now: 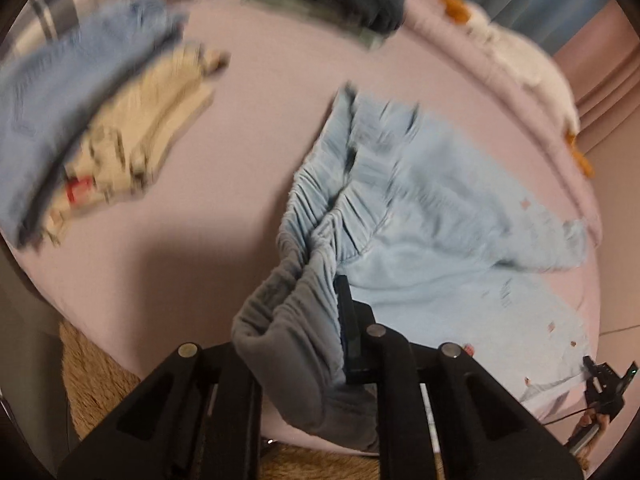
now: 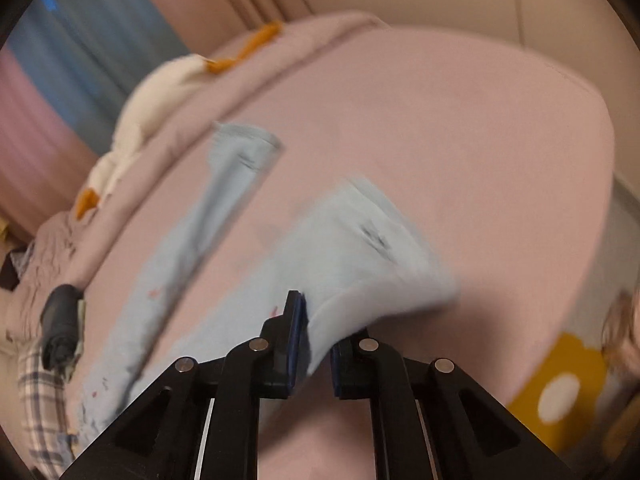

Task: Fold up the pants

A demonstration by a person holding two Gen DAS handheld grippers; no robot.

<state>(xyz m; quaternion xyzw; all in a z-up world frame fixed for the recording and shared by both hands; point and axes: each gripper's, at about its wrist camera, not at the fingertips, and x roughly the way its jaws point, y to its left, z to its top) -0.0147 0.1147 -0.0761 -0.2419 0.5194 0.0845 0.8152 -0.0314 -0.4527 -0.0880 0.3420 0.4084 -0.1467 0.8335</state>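
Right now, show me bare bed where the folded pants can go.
Bare pink sheet lies between the light blue pants and the folded clothes pile. More lies beyond the pant leg. The far edge is crowded by a dark garment.

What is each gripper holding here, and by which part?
Both hold the light blue pants: the left gripper is clamped on the gathered waistband, the right gripper on one leg's hem end.

Left gripper (image 1: 320, 344) clamped on the gathered waistband of the pants (image 1: 420, 208), lifted. Right gripper (image 2: 316, 340) pinching a pant leg (image 2: 360, 256) between both jaws, raised.
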